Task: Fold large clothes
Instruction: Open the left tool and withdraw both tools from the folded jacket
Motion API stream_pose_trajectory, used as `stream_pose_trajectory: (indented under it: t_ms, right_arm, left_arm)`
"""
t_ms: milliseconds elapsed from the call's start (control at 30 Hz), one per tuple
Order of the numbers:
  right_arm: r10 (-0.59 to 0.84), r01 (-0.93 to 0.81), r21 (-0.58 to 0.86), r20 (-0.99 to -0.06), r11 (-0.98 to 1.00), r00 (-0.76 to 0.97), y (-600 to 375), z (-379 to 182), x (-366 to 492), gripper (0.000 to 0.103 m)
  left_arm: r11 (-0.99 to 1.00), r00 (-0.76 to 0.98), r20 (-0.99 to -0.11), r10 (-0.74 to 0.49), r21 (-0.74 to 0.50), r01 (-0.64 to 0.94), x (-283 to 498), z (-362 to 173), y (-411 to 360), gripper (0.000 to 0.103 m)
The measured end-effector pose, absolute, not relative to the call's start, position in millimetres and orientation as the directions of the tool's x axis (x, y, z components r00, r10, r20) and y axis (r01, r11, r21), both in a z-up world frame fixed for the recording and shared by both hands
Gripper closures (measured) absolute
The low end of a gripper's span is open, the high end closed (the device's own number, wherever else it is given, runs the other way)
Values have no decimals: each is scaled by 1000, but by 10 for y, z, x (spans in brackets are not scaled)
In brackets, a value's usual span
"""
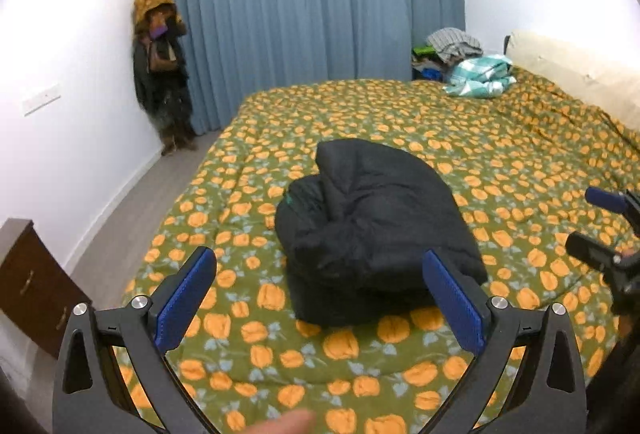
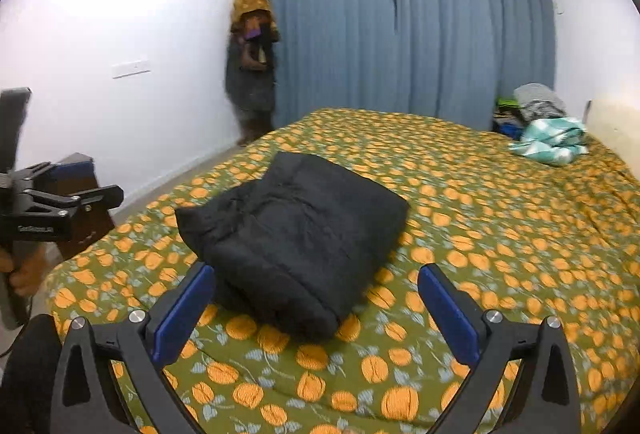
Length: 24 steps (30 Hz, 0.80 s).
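A black padded jacket (image 1: 372, 226) lies folded into a thick bundle on the bed (image 1: 500, 161), which has a green cover with orange flowers. My left gripper (image 1: 320, 274) is open and empty, held just in front of the bundle. In the right wrist view the same jacket (image 2: 296, 234) lies ahead of my right gripper (image 2: 316, 290), which is open and empty just short of it. The right gripper also shows at the right edge of the left wrist view (image 1: 600, 226). The left gripper shows at the left edge of the right wrist view (image 2: 84, 185).
A teal and white checked cloth (image 1: 480, 75) and a pile of clothes (image 1: 452, 43) sit at the bed's far corner. Coats hang in the room corner (image 1: 160, 65) by blue curtains (image 1: 312, 13). A dark wooden cabinet (image 1: 32, 286) stands left of the bed.
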State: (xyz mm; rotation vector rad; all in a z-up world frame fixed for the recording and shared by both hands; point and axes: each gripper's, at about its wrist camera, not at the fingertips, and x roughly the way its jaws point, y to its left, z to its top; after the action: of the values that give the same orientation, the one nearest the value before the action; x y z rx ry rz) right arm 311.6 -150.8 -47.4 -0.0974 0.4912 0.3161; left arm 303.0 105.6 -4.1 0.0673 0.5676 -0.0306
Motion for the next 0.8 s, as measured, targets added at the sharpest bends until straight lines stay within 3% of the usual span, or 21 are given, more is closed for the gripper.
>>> stream_pose_trajectory:
  t_ms: [233, 367, 600, 800]
  right_arm:
    - [216, -223, 41, -464, 974, 859, -1592, -483, 2815, 0]
    - [181, -173, 62, -482, 983, 857, -1594, -450, 2699, 0]
    - [134, -158, 4, -545, 987, 827, -1409, -540, 2304, 0]
    - [143, -171, 10, -599, 985, 788, -1295, -575, 2114, 0]
  left_arm:
    - [994, 852, -523, 35, 104, 23, 2858, 14, 872, 0]
    - [999, 845, -535, 18, 41, 5, 2645, 40, 883, 0]
    - [1000, 793, -608, 25, 14, -21, 2268, -82, 870, 0]
    - [996, 786, -613, 79, 84, -35, 2134, -57, 816, 0]
